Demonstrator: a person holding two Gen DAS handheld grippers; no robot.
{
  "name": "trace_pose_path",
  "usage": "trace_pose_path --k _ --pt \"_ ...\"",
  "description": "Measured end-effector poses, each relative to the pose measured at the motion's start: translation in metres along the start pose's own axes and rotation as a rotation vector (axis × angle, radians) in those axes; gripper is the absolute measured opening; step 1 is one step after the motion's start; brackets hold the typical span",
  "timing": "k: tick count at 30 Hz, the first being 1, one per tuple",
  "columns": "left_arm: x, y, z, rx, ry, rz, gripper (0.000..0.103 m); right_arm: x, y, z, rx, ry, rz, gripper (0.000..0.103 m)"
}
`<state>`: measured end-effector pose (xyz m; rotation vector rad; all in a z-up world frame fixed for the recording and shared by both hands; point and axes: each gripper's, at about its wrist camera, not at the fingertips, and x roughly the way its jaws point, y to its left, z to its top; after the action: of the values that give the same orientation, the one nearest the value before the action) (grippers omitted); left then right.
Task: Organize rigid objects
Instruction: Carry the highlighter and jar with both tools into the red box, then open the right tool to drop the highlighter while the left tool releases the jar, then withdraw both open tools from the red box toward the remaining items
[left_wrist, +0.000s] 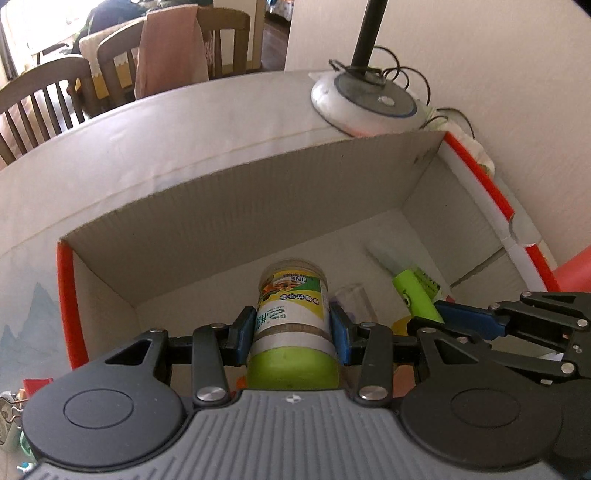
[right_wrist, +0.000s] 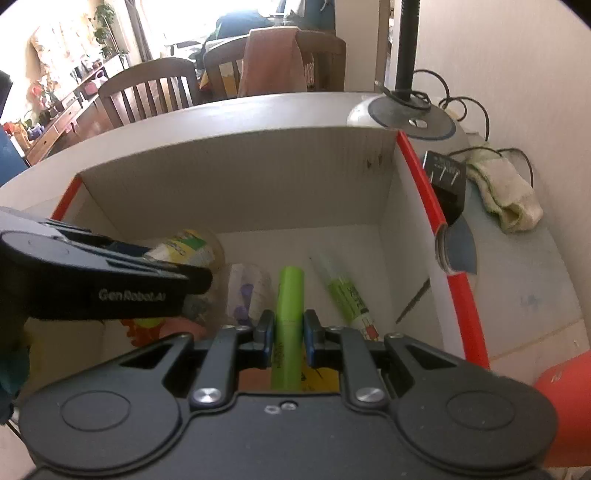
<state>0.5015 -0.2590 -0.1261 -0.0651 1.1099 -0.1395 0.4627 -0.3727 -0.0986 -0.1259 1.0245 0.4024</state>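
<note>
My left gripper (left_wrist: 293, 328) is shut on a green-capped toothpick jar (left_wrist: 291, 310) with a yellow-green label, held over the open cardboard box (left_wrist: 236, 206). The jar also shows in the right wrist view (right_wrist: 188, 247) behind the left gripper body. My right gripper (right_wrist: 289, 334) is shut on a lime green highlighter (right_wrist: 289, 314), also inside the box; it shows in the left wrist view (left_wrist: 415, 295) at the right. A green-labelled pen (right_wrist: 345, 291) and a clear cup (right_wrist: 247, 291) lie on the box floor.
The box has red-edged side walls (right_wrist: 439, 221). A lamp base (left_wrist: 364, 101) with coiled cable stands behind it. A folded cloth (right_wrist: 506, 199) and a black adapter (right_wrist: 445, 181) lie right of the box. Wooden chairs (left_wrist: 44, 99) stand beyond the table.
</note>
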Motion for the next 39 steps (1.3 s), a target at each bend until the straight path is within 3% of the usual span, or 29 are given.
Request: trace_pose_path --k 13,16,19,29,39 --pt "0.0 0.007 -0.004 -0.006 0.049 0.007 0.042 0.003 -0.003 -0.004 0.019 0.025 -0.008 0.021" --pt "-0.005 0.008 -0.007 -0.008 0.041 0.017 0.048 0.0 -0.002 -0.005 0.019 0.016 -0.011 0.024" --pt "-0.013 0.007 -0.008 -0.002 0.015 0.022 0.059 -0.004 -0.002 -0.007 0.022 0.01 -0.011 0.026" --pt "-0.046 0.008 -0.02 0.015 -0.063 -0.032 0.059 -0.028 0.003 -0.015 0.038 -0.029 -0.007 0.041" --pt "-0.102 0.021 -0.047 0.042 -0.176 -0.067 0.059 -0.072 0.032 -0.024 0.057 -0.109 0.004 0.055"
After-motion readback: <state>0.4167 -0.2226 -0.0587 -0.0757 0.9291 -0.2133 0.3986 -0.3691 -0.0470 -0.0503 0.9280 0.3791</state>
